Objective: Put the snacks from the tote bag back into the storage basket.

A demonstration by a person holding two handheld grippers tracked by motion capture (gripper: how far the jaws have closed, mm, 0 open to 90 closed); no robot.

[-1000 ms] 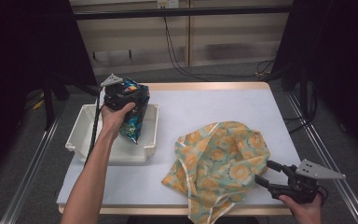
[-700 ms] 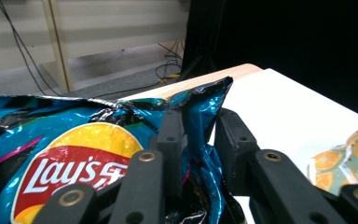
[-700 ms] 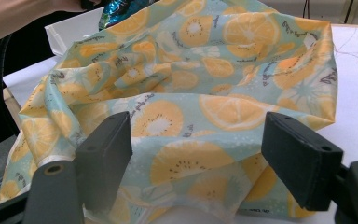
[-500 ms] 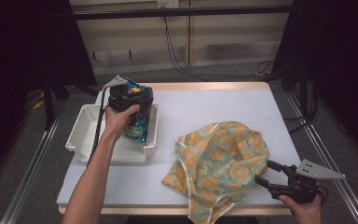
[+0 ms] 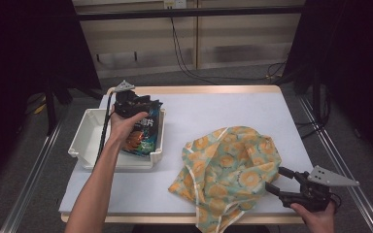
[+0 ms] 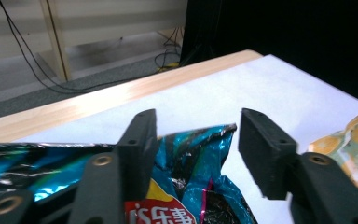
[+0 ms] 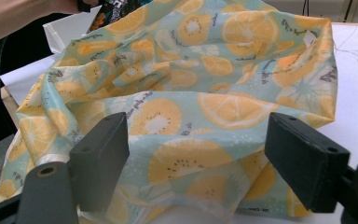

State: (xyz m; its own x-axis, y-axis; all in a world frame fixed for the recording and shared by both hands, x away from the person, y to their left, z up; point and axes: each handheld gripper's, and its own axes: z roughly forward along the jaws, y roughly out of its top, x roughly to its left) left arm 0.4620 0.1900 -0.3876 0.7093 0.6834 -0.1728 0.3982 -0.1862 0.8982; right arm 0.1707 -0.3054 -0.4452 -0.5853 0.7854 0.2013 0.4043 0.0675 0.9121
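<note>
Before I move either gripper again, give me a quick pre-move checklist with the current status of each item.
1. Left gripper open around the blue foil chip bag: ok, the gap shows in the left gripper view.
2. Chip bag over the white plastic bin: ok.
3. Bag resting on the bin floor: cannot tell.
4. Right gripper open: ok.
5. Right gripper facing the orange-slice print cloth bag, cloth not yet pinched: ok.
</note>
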